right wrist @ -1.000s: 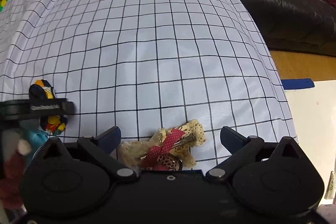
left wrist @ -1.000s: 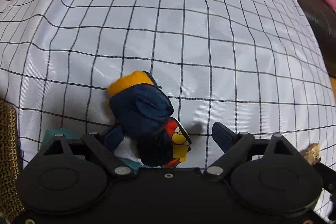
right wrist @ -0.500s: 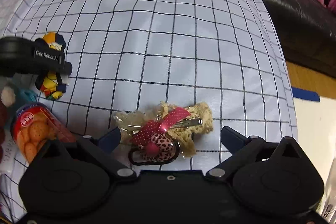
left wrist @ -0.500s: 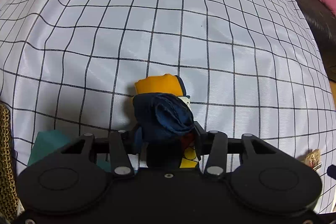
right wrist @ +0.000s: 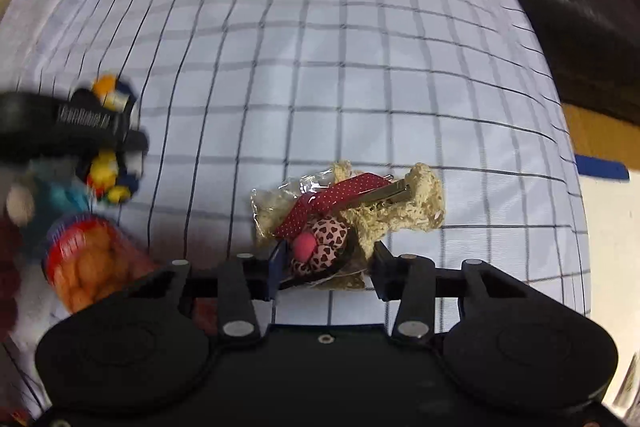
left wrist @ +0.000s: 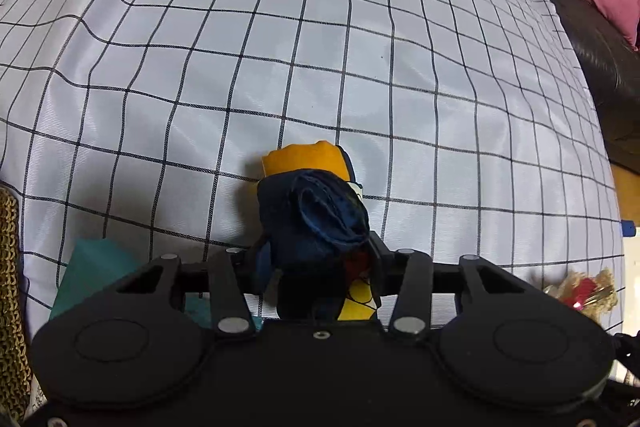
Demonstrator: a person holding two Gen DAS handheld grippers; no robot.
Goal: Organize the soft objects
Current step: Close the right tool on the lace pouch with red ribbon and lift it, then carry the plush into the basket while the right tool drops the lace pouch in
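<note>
Clamping a rolled bundle of navy, orange and yellow cloth (left wrist: 316, 211), the left gripper (left wrist: 316, 263) sits at the lower middle of its own view, its two fingers pressed against the bundle's sides, with the orange end poking out above toward the centre of the frame. Beneath it spreads a white checked sheet (left wrist: 280, 47) that fills most of both views. A teal cloth (left wrist: 96, 275) lies at the lower left, partly behind the gripper body, and a knitted tan fabric (left wrist: 8, 267) runs along the left edge. In the right wrist view the right gripper (right wrist: 326, 267) is closed on a lace hair accessory (right wrist: 348, 215), a cream crochet piece with a red dotted ribbon, a metal clip and a pink heart-print puff, which rests on the sheet just above the fingers in the lower middle. At the left edge of that view, blurred, the other gripper shows, and a snack packet (right wrist: 88, 259) lies below it
</note>
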